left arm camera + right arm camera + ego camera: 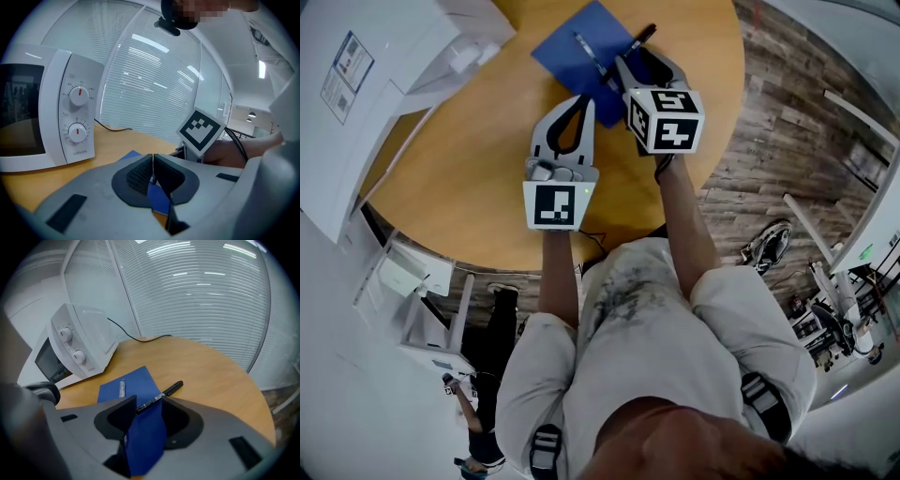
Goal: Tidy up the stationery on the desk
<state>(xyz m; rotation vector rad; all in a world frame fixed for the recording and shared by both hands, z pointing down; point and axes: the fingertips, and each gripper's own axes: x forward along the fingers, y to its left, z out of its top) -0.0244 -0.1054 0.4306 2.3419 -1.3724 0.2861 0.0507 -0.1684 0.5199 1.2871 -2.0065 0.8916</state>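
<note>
Your right tongs point(643, 66) stand wide apart and point steeply down over the near part of the blue notebook point(572, 52), which lies flat on the round wooden bench point(469, 169) towards its far side. In the right gripper view the black pen point(171, 389) lies slantwise across the notebook's right edge, its capped end out on the bare wood and its other end running in between the tips of those tongs point(146, 404); the pads do not press on it, and the notebook's blue shows in the gap beneath. A silver pen point(122, 388) rests on the notebook just to the left of the black one, apart from it and clear of the tongs. Your left tongs point(581, 101) sit beside the right ones, nearer to you, just short of the notebook's near corner; in the left gripper view they are closed pad against pad point(153, 159) with nothing between them. A white microwave point(70, 117) stands on the bench to the left, well apart from the notebook, with a black cable point(140, 338) trailing over the wood behind it
</note>
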